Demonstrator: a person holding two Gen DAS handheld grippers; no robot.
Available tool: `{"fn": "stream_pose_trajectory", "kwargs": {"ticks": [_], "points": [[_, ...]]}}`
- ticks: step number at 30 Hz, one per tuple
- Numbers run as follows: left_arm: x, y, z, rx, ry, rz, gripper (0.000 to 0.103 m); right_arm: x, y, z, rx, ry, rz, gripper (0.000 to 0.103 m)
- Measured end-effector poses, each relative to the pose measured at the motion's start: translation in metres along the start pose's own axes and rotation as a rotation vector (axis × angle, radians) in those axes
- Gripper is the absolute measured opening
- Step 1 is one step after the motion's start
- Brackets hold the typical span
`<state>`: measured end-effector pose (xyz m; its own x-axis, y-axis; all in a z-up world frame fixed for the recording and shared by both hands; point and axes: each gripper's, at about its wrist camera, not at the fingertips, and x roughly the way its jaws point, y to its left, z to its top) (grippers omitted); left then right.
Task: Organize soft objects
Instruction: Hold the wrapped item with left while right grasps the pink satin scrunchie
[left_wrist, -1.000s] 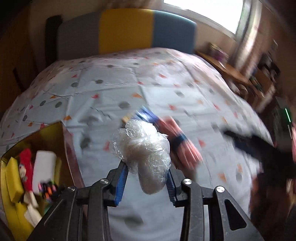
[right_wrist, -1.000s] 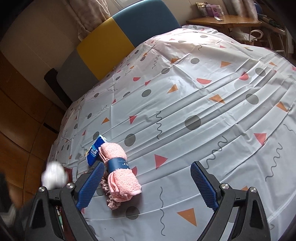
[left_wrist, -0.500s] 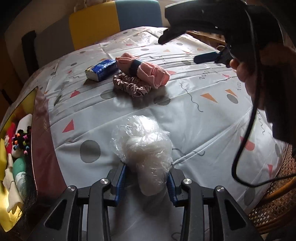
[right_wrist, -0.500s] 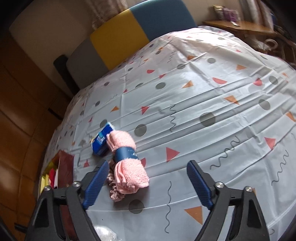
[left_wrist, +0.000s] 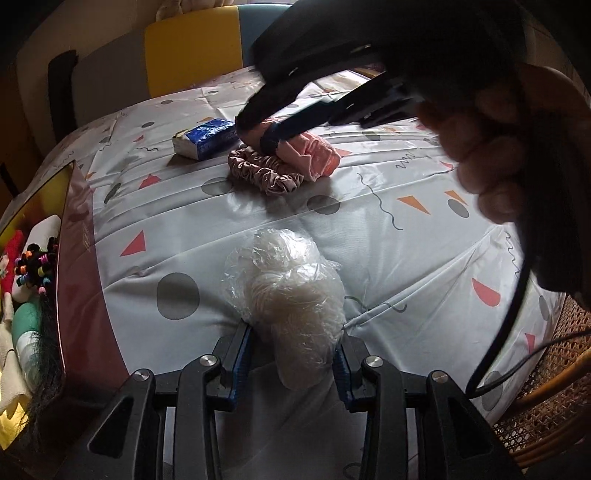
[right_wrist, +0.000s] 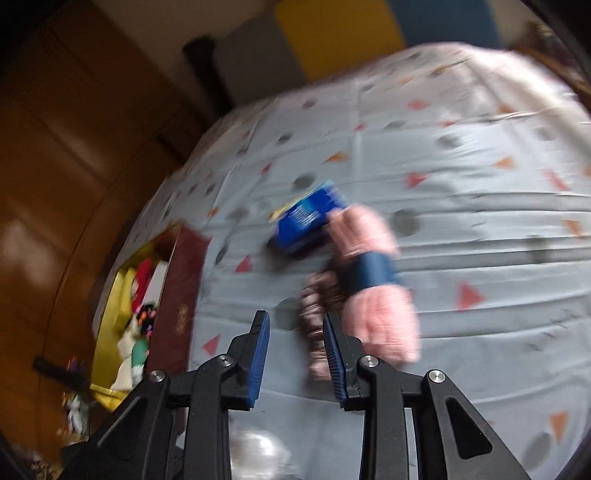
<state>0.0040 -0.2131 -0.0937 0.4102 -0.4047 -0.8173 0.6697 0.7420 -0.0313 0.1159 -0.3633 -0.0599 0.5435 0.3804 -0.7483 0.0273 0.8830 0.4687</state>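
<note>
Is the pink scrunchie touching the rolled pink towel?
Touching. In the left wrist view the scrunchie lies pressed against the towel, partly tucked under it, with no gap visible.

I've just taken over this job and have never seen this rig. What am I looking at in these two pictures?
There is no robot here. A person holds a two-finger gripper in each hand, and each picture comes from a fisheye camera on one gripper, looking along its fingers.

In the left wrist view, the left gripper is shut on a crumpled clear plastic bag of white fibre. The dark shape above it is the right gripper, in the person's hand.

The right wrist view is blurred. Its jaws have just been closing, with nothing pinched between them.

On the patterned grey tablecloth lie a blue tissue pack, a rolled pink towel with a dark blue band and a dusty-pink scrunchie. A dark red box at the left holds more items.
</note>
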Motion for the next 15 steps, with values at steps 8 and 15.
{"fn": "stream_pose_trajectory", "kwargs": {"ticks": [8, 15], "points": [[-0.001, 0.004, 0.0, -0.028, -0.007, -0.027, 0.037, 0.008, -0.036, 0.013, 0.117, -0.025, -0.159, 0.036], [0.0, 0.005, 0.0, -0.035, -0.01, -0.031, 0.037, 0.022, 0.002, 0.009, -0.052, 0.032, -0.126, 0.078]]}}
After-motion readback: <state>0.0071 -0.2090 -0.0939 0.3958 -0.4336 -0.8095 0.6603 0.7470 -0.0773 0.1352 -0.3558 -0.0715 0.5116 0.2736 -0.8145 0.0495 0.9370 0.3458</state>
